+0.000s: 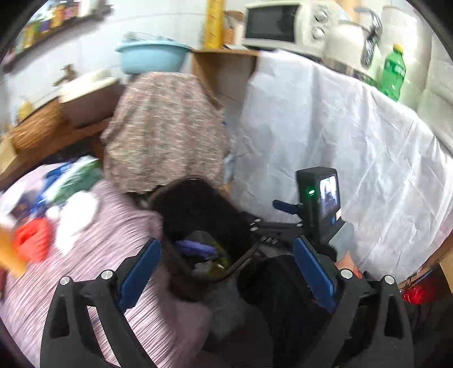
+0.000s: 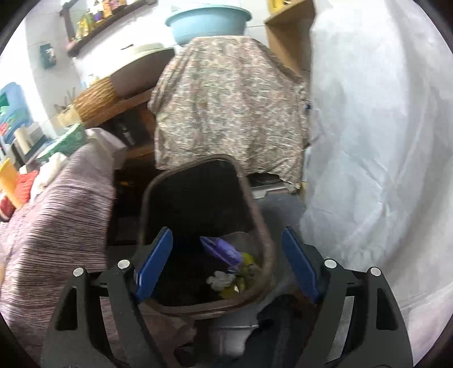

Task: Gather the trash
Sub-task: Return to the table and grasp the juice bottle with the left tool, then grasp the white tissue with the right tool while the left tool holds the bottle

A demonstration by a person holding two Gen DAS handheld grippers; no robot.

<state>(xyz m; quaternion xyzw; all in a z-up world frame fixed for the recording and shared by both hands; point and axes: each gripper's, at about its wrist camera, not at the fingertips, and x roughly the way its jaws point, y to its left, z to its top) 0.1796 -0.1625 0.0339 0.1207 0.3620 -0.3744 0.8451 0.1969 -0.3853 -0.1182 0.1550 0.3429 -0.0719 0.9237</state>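
Both the left tongs [image 1: 226, 267] and the right tongs [image 2: 226, 261] were wide open and held nothing. The brown trash bin [image 2: 264, 249] sat just below them. A purple wrapper [image 2: 223, 250] lay inside it.

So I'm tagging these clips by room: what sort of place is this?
Probably a cramped home kitchen or utility corner: a cream microwave oven on a wooden shelf, a light blue plastic basin, and a brown trash bin holding wrappers.
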